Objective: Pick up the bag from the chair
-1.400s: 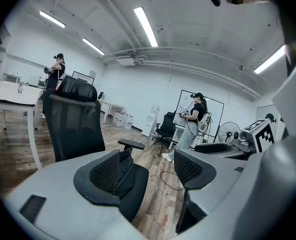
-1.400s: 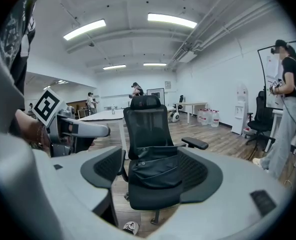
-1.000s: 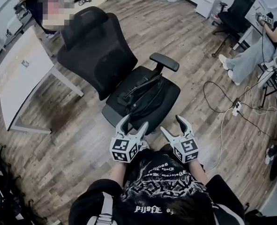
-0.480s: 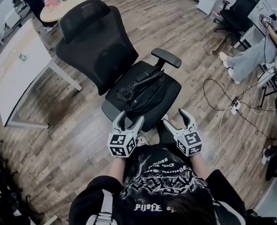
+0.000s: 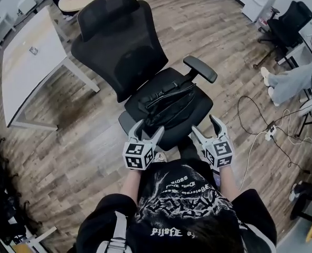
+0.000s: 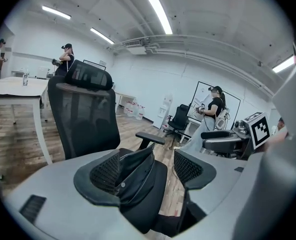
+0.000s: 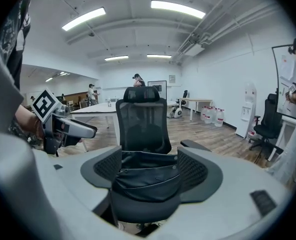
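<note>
A white desk (image 5: 24, 70) stands off at ten o'clock, well clear of the job. The black chair (image 5: 119, 46) is dead ahead at twelve, its back leaning toward eleven. My left hand-held gripper (image 5: 148, 128) hovers at the front edge of the seat. Its jaws are spread, with nothing between them except the view of what lies beyond.

The bag (image 5: 169, 101) lies flat on the chair seat, black on black. It runs across the cushion from seven toward one o'clock, with a strap along its upper side. It looks soft and slumped, with a smooth leather-like skin folded over at the top, so I judge it fairly light. I expect it to sag and swing once it leaves the seat. A pinch on the flat side would likely slip, so the strap or the folded top edge is the better hold.

My right hand-held gripper (image 5: 205, 125) is level with the left, jaws wide and empty, aimed at the near end of the bag. The armrest (image 5: 200, 69) stands at one o'clock, close enough that a trailing strap might catch on it.
</note>
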Motion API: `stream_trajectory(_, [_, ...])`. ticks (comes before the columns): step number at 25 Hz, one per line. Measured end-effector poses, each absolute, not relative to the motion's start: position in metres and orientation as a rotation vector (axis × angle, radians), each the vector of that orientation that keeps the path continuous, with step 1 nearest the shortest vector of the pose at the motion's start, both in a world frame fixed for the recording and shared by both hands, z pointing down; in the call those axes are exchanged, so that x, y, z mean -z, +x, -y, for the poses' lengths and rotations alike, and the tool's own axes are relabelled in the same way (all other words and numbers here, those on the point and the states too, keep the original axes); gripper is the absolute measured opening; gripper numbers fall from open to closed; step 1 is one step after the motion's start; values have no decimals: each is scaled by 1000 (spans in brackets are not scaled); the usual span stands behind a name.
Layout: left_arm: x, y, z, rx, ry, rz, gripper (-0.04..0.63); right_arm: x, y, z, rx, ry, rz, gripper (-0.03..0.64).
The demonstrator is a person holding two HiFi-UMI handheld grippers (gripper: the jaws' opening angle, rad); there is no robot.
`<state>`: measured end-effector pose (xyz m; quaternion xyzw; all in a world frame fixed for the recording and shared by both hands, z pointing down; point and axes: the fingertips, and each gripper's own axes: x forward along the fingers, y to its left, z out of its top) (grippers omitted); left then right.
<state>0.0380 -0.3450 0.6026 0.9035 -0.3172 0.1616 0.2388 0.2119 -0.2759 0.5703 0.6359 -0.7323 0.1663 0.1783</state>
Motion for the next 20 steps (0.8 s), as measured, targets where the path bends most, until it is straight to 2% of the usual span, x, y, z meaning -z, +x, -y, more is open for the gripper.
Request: stream_trajectory(20, [-690, 86, 447, -615, 2162, 1013, 347, -649, 300, 436, -462, 1272, 2137, 352])
